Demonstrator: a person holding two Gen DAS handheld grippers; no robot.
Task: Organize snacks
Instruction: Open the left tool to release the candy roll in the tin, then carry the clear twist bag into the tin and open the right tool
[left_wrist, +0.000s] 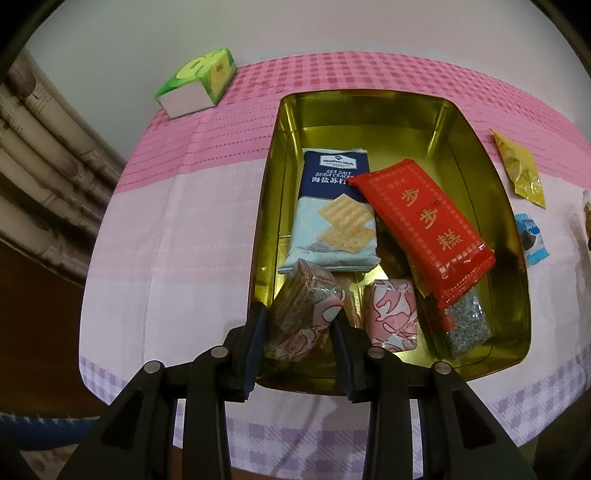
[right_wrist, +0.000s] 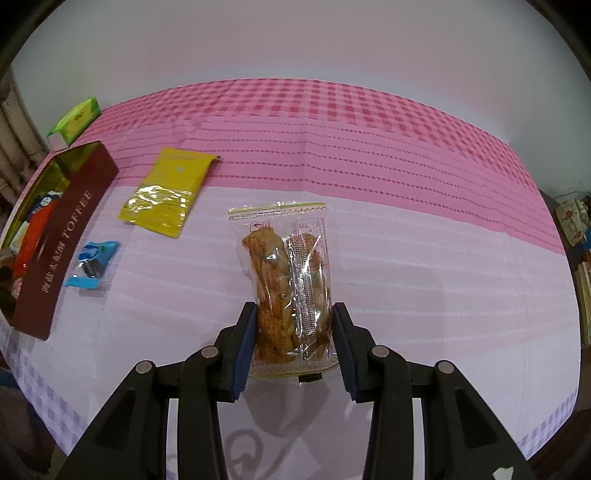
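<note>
Looks like a home, prob a dining or living rm: table w/ pink-and-lilac checked tablecloth (right_wrist: 369, 155) against a plain white wall (right_wrist: 295, 44), green tissue box (left_wrist: 197, 83), patterned curtain (left_wrist: 44, 155) at left, stacked household clutter (right_wrist: 574, 221) at right edge

Tablecloth (right_wrist: 369, 166) is pink gingham at the far side, pale pink mid, lilac checks near. Gold tin (left_wrist: 509, 295) has a maroon outside, holding a red packet (left_wrist: 424, 225) and a navy-and-pale-blue cracker pack (left_wrist: 332, 206). Yellow pouch (right_wrist: 166, 192), blue wrapper (right_wrist: 90, 264), green box (left_wrist: 195, 81).
</note>
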